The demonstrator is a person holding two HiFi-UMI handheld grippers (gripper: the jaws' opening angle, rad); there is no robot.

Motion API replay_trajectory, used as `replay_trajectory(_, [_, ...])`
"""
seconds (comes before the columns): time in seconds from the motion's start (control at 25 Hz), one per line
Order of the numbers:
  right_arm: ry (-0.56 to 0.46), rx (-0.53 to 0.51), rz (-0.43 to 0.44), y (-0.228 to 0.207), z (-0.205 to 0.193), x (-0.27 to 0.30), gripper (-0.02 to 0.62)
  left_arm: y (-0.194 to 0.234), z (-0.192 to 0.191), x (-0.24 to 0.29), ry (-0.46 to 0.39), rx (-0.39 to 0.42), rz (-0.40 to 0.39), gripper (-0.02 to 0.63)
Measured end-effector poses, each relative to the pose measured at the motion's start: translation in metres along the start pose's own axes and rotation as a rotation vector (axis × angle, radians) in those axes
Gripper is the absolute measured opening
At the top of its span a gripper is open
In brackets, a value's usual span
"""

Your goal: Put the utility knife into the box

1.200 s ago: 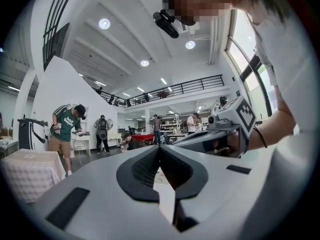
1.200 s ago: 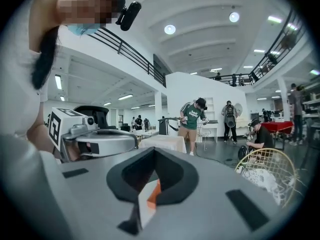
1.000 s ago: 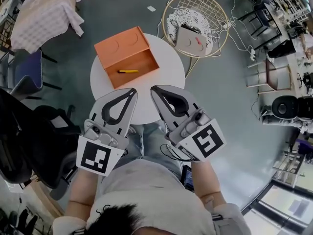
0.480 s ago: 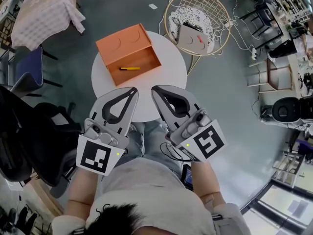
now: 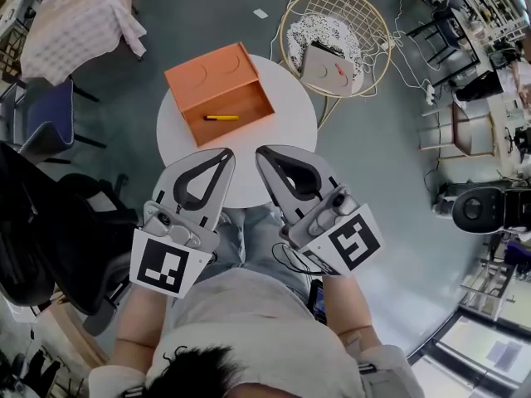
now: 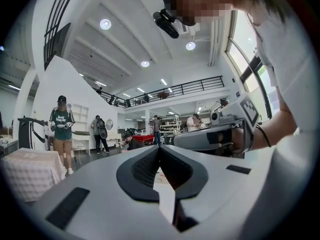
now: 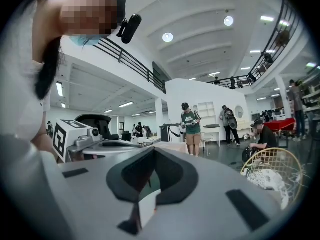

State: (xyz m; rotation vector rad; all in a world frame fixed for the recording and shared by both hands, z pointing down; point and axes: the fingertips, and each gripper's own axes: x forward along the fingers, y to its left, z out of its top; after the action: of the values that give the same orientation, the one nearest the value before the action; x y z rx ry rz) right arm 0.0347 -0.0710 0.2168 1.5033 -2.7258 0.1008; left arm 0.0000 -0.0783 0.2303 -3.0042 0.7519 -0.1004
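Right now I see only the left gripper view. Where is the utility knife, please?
Observer: In the head view, the utility knife lies inside the open orange box.
Operator: Where does the box stand?
Observer: On the round white table, on the side far from the person.
Operator: Does the right gripper hold anything?
Observer: No. The right gripper is shut and empty in its own view.
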Motion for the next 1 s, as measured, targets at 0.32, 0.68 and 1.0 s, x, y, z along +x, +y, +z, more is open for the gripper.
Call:
replay_trajectory(0.32, [-0.001,-0.001,0.006,0.0013,0.0017,-0.0013,0.006,-0.0013,0.001,-0.0009,0.002,0.0,0.005,0.009])
replay_trajectory(0.68, [-0.001,-0.004,0.006,0.0033,0.0006,-0.0021,0.006,-0.0022,0.0005,-0.0009,-0.002,-0.001,0.003,0.009])
replay_trajectory(1.0, [-0.005,-0.002,0.004,0.0031,-0.0005,-0.0062,0.006,-0.0061,0.0003,-0.0006,-0.008,-0.002,0.002,0.009])
